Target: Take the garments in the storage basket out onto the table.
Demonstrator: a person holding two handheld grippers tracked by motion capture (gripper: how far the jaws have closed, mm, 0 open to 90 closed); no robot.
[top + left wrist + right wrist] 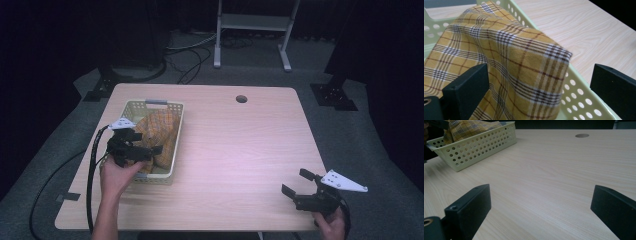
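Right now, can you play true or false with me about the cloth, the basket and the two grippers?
1. The cloth lies in the basket. True.
2. The left gripper is shut on the cloth. False: its jaws stand open around it.
3. The right gripper is over the basket. False: it is over bare table, far from the basket.
4. The cloth is yellow plaid. True.
5. The right gripper is open. True.
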